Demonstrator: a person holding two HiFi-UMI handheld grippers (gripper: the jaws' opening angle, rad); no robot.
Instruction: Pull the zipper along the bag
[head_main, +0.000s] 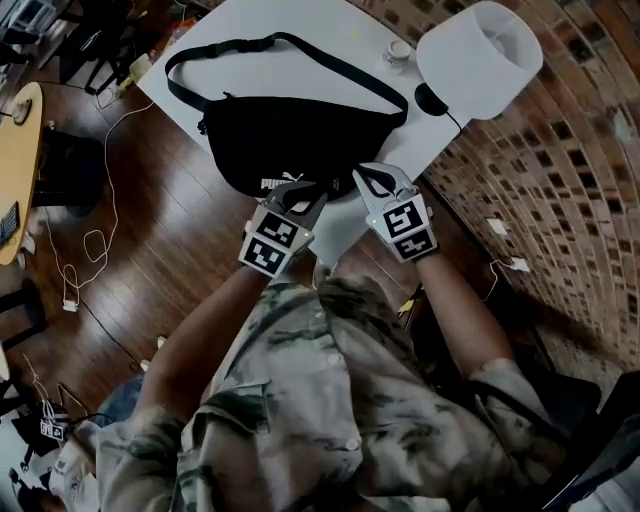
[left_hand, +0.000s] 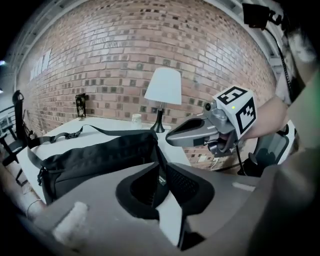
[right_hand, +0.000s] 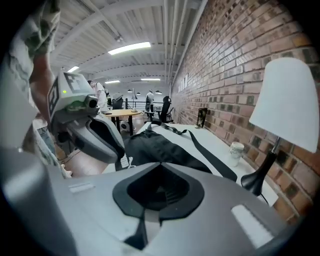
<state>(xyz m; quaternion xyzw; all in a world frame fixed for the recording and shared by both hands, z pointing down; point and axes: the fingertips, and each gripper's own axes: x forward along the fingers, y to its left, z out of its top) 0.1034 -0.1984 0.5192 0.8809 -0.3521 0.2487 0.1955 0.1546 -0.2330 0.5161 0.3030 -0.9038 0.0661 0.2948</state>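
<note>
Left gripper (head_main: 303, 197) is clamped on the bag (head_main: 290, 140) edge — right gripper (head_main: 369, 179) is closed, empty. The pulling seems not begun.

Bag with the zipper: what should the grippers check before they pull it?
1. Bag lies flat on the table: ok.
2. Left gripper holds the bag steady: ok, its jaws are shut on the bag's near end.
3. Right gripper is on the zipper pull: not ok, its jaws are shut on nothing, beside the bag.
4. Zipper pull is found: cannot tell, none shows in any view.
5. Lamp and cup are out of the way: ok, both stand apart from the bag.
</note>
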